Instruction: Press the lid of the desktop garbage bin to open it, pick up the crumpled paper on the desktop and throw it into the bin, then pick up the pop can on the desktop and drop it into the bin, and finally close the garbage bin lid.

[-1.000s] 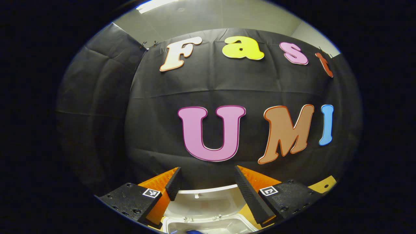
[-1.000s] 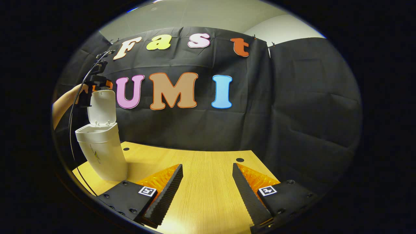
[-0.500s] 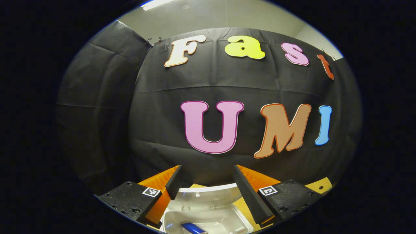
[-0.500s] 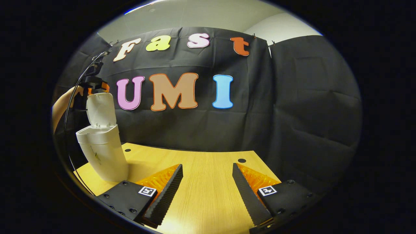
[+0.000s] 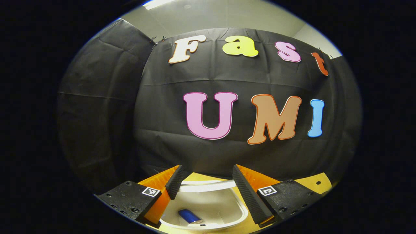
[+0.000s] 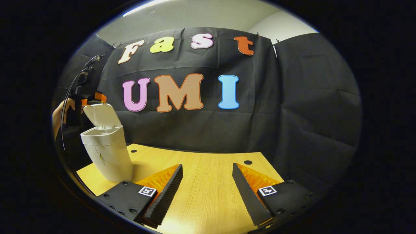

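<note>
Garbage bin (image 6: 107, 152) stands on the counter (image 6: 208, 182) left of my idle right tongs (image 6: 208, 182), both pairs gaping and empty, my left tongs (image 5: 205, 182) poised behind its half-lowered lid (image 6: 102, 115), presumably for pushing it closed over the pop can (image 5: 190, 216) inside.

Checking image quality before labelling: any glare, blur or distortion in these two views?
Left gripper view: sharp, fisheye bends the table edge; ceiling light blown out; can in the bin reads clearly. Right gripper view: bright glare on the table near the fingers; bin leans from distortion.
</note>
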